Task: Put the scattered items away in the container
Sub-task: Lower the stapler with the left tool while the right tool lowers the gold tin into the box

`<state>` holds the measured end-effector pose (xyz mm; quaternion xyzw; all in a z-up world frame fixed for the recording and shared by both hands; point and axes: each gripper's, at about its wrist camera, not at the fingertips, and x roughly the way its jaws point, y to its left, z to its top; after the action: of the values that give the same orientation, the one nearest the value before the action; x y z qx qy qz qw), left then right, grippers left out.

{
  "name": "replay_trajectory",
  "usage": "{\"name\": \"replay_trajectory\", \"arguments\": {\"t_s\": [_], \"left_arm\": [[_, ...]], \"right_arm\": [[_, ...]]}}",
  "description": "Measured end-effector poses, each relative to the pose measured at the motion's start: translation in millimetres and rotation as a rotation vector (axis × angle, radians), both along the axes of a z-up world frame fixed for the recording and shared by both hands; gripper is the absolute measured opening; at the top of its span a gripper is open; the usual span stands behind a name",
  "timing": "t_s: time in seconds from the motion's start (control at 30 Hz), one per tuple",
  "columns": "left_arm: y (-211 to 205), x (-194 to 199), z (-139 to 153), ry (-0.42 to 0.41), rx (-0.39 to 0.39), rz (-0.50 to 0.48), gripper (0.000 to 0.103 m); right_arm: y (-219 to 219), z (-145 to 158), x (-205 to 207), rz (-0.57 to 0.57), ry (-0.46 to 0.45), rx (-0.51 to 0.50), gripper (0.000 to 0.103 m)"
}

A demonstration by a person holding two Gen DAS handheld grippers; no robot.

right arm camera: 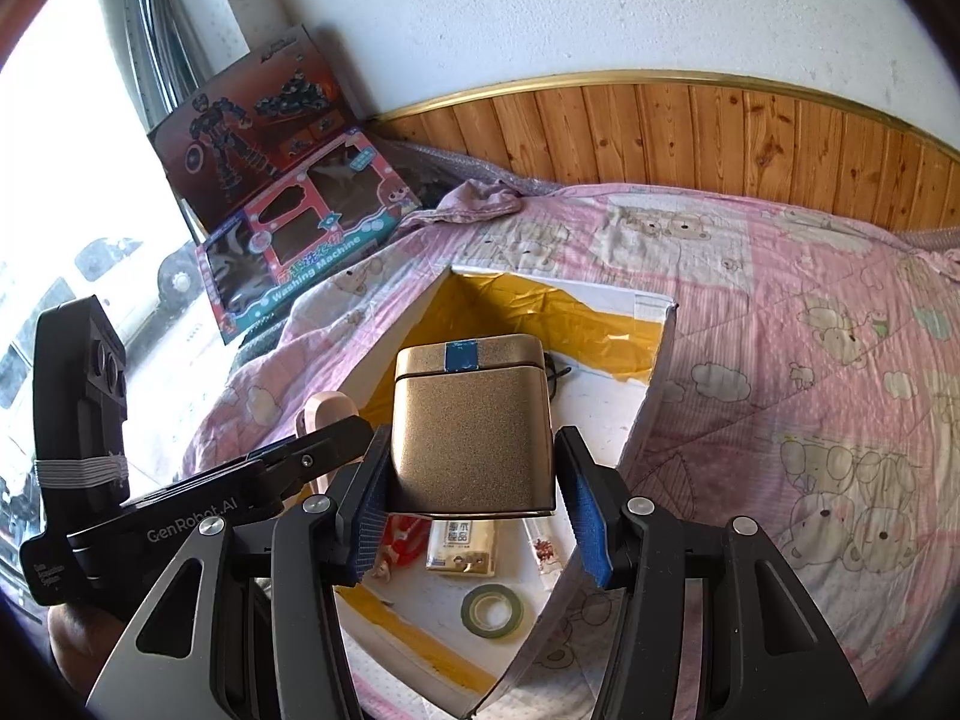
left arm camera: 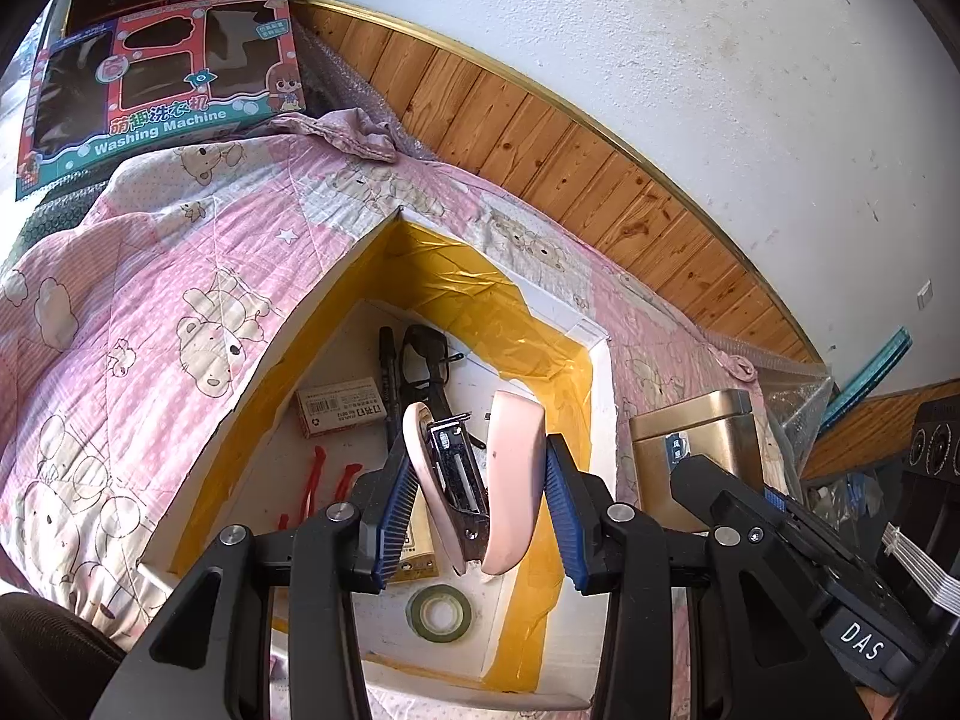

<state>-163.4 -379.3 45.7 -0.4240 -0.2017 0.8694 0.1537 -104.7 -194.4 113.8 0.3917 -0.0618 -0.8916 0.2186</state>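
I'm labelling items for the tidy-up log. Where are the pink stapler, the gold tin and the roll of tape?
pink stapler [left arm camera: 510, 480]: left wrist view, on its right-hand pink shell.
gold tin [right arm camera: 471, 438]: right wrist view, middle of its front face.
roll of tape [right arm camera: 493, 611]: right wrist view, on the ring's green edge.

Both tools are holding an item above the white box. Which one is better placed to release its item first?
Probably the left tool. Its pink stapler hangs low, above bare floor of the white box lined with yellow tape. The right tool holds the gold metal tin higher.
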Motion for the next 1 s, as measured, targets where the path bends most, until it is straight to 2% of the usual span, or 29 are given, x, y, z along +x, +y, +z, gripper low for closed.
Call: {"name": "replay_trajectory", "arguments": {"t_s": [0.43, 0.7, 1.0], "left_arm": [[2, -27, -2, 0.002, -0.001, 0.001, 0.043], [7, -54, -19, -0.074, -0.032, -0.003, 0.043], [4, -74, -27, -0.099, -0.054, 0.002, 0.043]], "right_arm": [[-2, -6, -35, 0.012, -0.013, 0.014, 0.055], [-1, -18, -54, 0.018, -0.057, 0.006, 0.055], [4, -29, -80, 0.001, -0.106, -0.014, 0.055]]}}
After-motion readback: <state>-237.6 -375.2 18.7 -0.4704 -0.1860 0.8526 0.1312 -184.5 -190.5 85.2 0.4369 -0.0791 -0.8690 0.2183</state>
